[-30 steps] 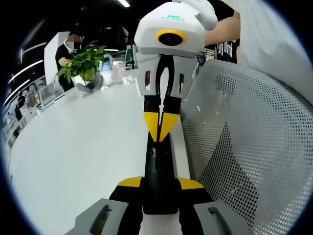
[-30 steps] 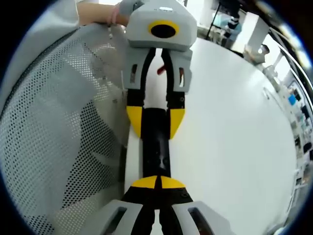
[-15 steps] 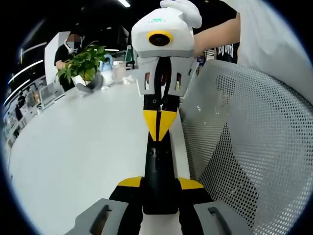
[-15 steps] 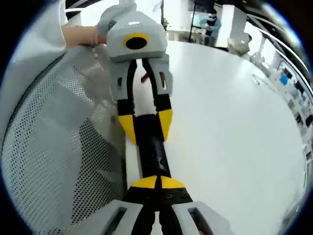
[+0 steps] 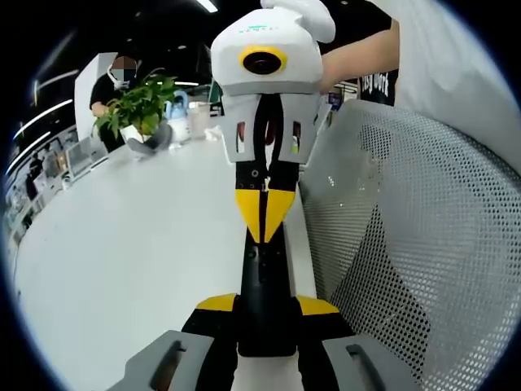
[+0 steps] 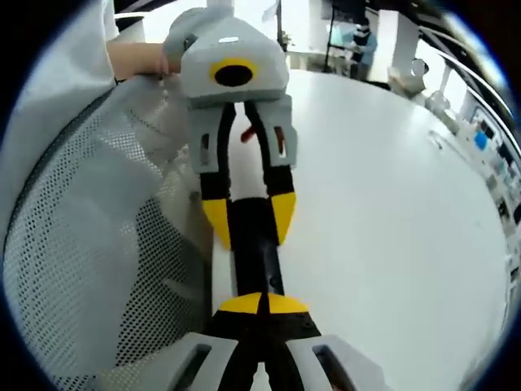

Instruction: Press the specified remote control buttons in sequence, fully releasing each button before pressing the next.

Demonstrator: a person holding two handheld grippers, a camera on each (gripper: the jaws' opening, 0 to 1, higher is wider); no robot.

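So not much has changed over the last second, honestly. In the left gripper view the left tool (image 5: 262, 322) keeps the black remote (image 5: 264, 285) clamped between its yellow pads at 6 o'clock, same as before. The right tool (image 5: 264, 213) comes down from 12 o'clock with its tips pinched together right on the far end of the remote. It lifted a touch half a second ago and now sits a bit lower again, so my guess is one press just got released and the next is starting.

The right gripper view mirrors this: right tool (image 6: 262, 303) narrow, tips closed and resting on the remote (image 6: 255, 248), left tool (image 6: 248, 216) gripping the other end from 12 o'clock.

Hard parts: can't make out any individual buttons, the remote is just a dark strip. Whether the tip is actually pushing a button or only touching, can't tell. It sits at the white tabletop (image 5: 122, 244) edge, with a mesh chair back (image 5: 407, 244) off at 3 o'clock. Plant (image 5: 134, 110) way back at 10.
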